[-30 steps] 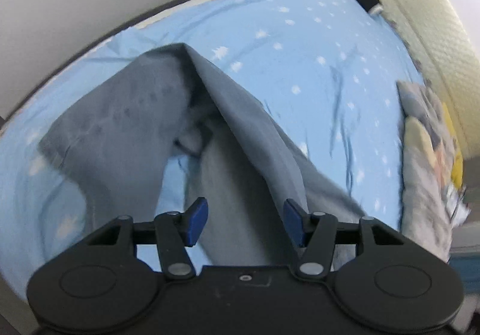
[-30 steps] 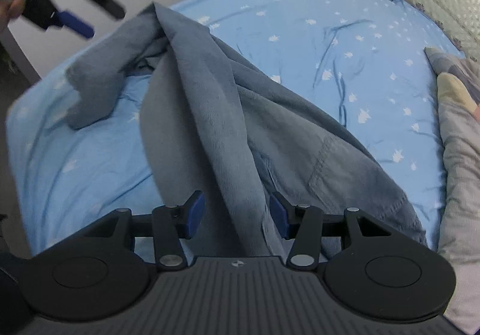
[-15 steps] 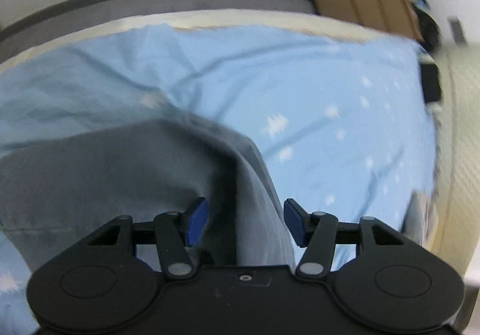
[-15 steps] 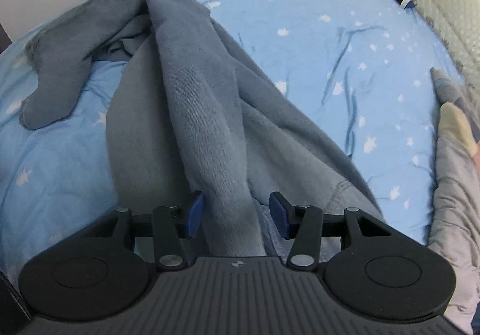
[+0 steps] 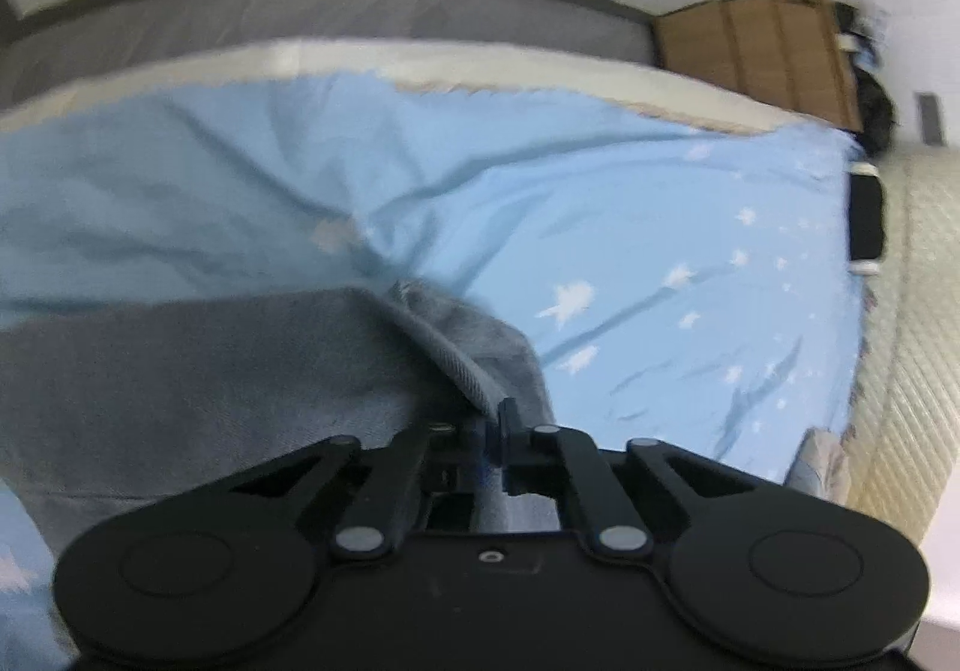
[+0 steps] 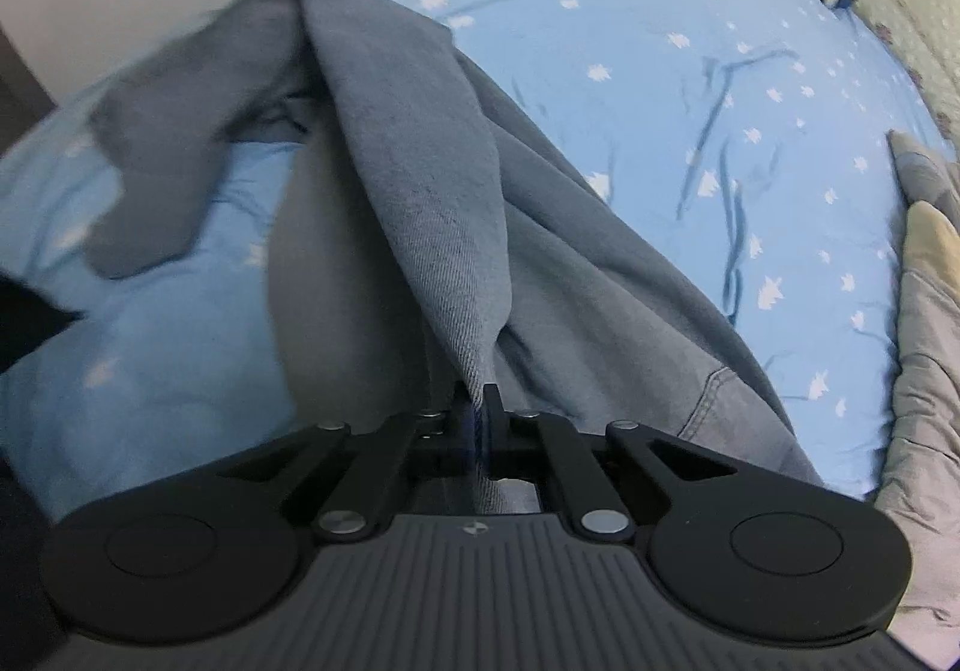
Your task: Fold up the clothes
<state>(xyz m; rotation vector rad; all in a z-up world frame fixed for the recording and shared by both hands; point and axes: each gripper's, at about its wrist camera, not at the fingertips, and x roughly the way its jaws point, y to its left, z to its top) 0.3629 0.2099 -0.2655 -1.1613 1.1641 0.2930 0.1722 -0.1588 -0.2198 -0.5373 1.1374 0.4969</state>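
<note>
A bed with a light blue star-print sheet (image 6: 690, 89) fills both views, against a white wall. A grey denim garment (image 6: 420, 203) lies across the sheet, its upper edge lifted into a taut ridge. The right gripper (image 6: 478, 419) has its fingers closed tight on one end of that ridge. The left gripper (image 5: 495, 425), its fingers likewise pinched shut on the fabric edge, holds the far end. Beyond the left fingers sits a brown cardboard box (image 5: 762, 47). A rumpled quilt (image 6: 924, 311) lies to the right of the right fingers.
</note>
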